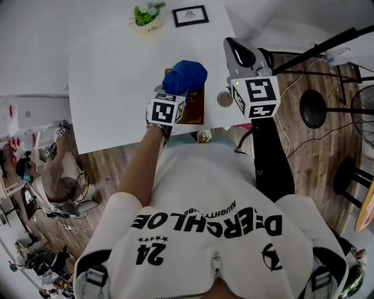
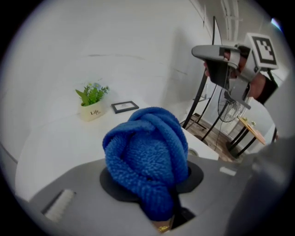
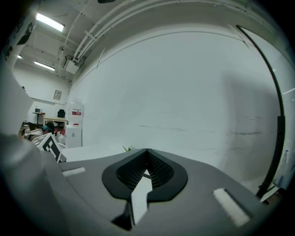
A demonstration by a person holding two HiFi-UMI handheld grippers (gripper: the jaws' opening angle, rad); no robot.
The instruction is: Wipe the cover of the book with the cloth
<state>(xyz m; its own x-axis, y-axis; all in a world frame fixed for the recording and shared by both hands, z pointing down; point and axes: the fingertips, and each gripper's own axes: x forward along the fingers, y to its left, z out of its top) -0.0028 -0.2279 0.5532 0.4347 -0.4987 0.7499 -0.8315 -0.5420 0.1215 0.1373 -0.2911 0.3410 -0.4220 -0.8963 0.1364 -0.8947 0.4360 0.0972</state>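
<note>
While the left claw (image 2: 152, 179) grips the cloth (image 2: 145, 152) (bunched), the right claw (image 3: 146, 167) is closed.

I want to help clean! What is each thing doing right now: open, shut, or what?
Left gripper: shut on the cloth.
Right gripper: shut, holding nothing.
Cloth: bunched up, over the book.
Book: closed, flat on the table.
Plant: upright in its pot.

The left tool (image 2: 154, 182) is clamping the cloth (image 2: 145, 152), its arm reaching forward; the right tool (image 3: 146, 162) is hovering raised, jaws together.
</note>
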